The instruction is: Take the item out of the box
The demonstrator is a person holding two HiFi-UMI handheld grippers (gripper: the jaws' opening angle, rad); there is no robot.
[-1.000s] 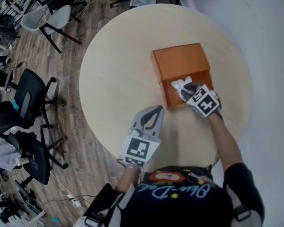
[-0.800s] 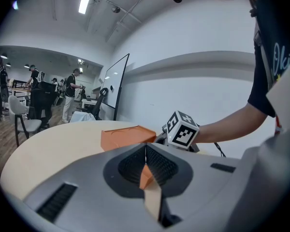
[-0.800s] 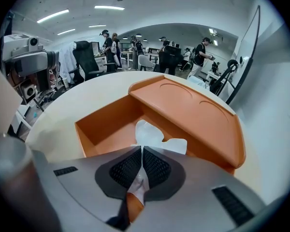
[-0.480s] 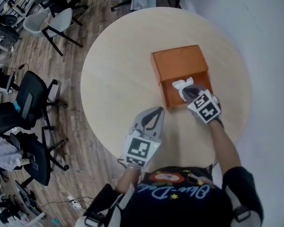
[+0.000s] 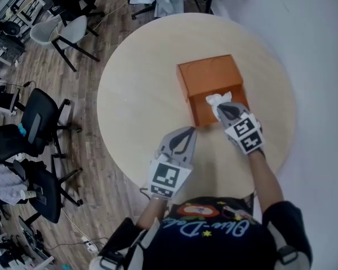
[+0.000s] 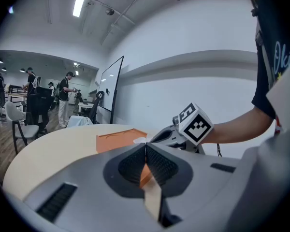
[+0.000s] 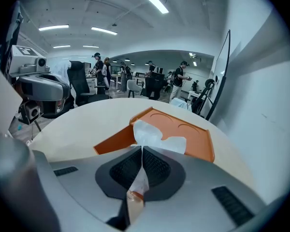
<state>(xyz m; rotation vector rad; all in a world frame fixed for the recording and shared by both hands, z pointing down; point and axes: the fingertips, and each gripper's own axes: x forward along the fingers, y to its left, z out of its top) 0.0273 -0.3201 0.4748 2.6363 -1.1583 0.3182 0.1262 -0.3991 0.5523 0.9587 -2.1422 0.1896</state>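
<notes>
Head view: orange box (image 5: 208,75) on a round surface (image 5: 141,94); the right claw (image 5: 221,107), jaws just closed, pinches the white crumpled item (image 5: 213,99) at the box's open near end; left claw (image 5: 183,133) hangs shut, empty; extraction seems begun; next, pull the item clear of the box.

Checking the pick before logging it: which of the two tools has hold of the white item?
The right tool, at the orange box: its jaws have just closed on the white item. The left tool is shut too, but on nothing.
</notes>
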